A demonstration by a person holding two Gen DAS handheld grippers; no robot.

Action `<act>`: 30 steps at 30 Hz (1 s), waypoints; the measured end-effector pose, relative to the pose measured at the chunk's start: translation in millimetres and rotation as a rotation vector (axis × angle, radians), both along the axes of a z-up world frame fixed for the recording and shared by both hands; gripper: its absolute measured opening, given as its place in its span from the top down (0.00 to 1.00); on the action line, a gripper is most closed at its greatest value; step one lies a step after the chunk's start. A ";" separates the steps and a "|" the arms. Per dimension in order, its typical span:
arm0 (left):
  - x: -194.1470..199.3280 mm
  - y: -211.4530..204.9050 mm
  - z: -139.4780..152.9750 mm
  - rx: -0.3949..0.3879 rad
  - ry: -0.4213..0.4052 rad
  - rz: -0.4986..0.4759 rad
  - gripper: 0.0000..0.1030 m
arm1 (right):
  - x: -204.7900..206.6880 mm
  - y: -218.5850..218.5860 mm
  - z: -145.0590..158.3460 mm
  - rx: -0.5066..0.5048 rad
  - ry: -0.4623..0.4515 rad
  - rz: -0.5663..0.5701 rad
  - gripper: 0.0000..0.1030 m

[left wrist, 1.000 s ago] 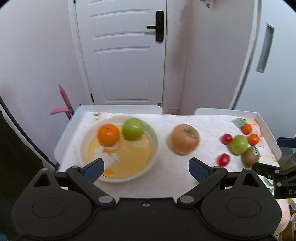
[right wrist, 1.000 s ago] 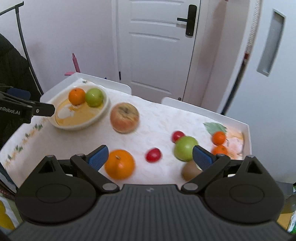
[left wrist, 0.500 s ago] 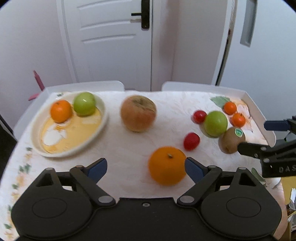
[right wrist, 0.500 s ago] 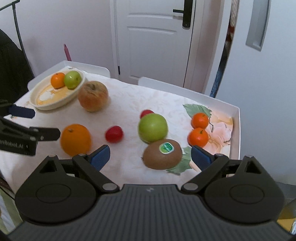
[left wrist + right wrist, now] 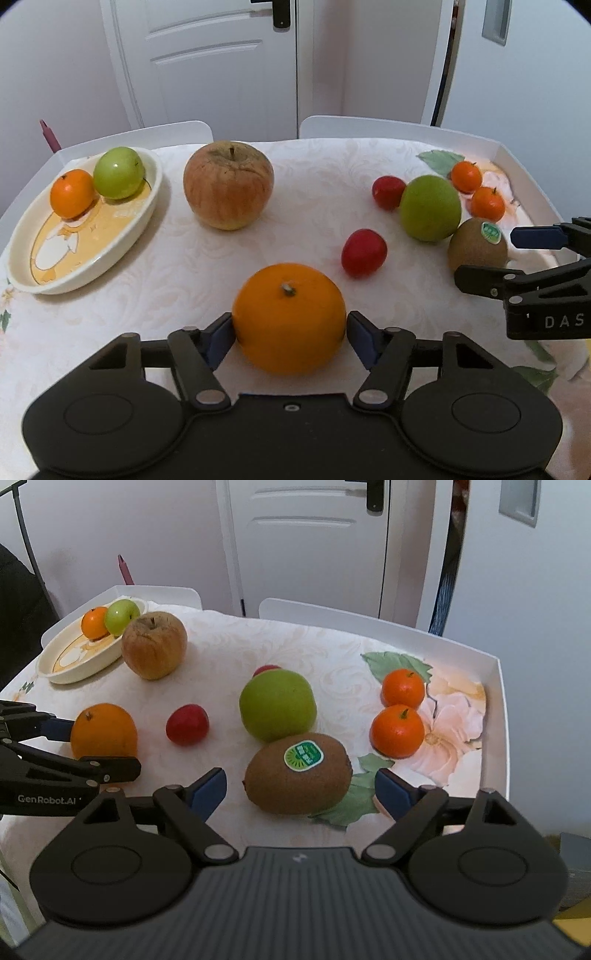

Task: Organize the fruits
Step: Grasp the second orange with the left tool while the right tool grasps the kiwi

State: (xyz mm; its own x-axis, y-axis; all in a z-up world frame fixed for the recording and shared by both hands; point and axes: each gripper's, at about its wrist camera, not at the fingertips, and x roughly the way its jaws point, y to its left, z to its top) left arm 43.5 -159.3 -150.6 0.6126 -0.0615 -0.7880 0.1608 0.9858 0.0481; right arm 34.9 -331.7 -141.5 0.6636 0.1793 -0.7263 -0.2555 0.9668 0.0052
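Note:
My left gripper (image 5: 290, 334) has its blue pads against both sides of a large orange (image 5: 289, 317) that rests on the table; the orange also shows in the right wrist view (image 5: 104, 731). My right gripper (image 5: 301, 792) is open, its pads on either side of a brown kiwi (image 5: 298, 773) with a green sticker, not touching it. A cream bowl (image 5: 22, 258) at the far left holds a small orange (image 5: 71, 192) and a green apple (image 5: 119, 172).
A big russet apple (image 5: 228, 185) sits beside the bowl. Two red cherry tomatoes (image 5: 364, 252), a green apple (image 5: 430, 208) and two small mandarins (image 5: 397, 732) lie at the right. White raised table rim (image 5: 504, 716) borders the right and far edges.
Both grippers moved forward and down. The left one closed in around the large orange. The right one came up to the kiwi, still open.

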 end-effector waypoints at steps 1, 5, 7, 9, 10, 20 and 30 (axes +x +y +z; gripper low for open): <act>-0.1 -0.3 -0.6 0.006 0.001 -0.001 0.33 | 0.7 -0.8 -1.8 0.004 0.005 0.002 0.03; -0.9 1.7 -0.1 0.000 -0.001 0.002 0.36 | 3.4 -2.3 -6.6 0.016 0.016 0.009 0.07; -0.3 1.9 0.3 -0.002 -0.002 0.004 0.36 | 5.7 -2.8 -8.3 0.015 0.016 0.013 0.07; -0.5 0.6 0.2 0.003 -0.005 0.006 0.36 | 7.4 -2.6 -9.9 0.015 0.016 0.017 0.09; -0.6 0.1 0.2 0.005 -0.006 0.007 0.36 | 8.3 -2.4 -10.3 0.014 0.016 0.017 0.10; -2.7 4.5 2.1 -0.003 -0.003 0.018 0.37 | 9.6 4.4 -12.1 -0.009 0.000 0.027 0.20; -12.5 19.4 11.5 -0.009 -0.019 0.029 0.37 | -0.7 2.2 -4.0 0.019 -0.009 0.003 0.24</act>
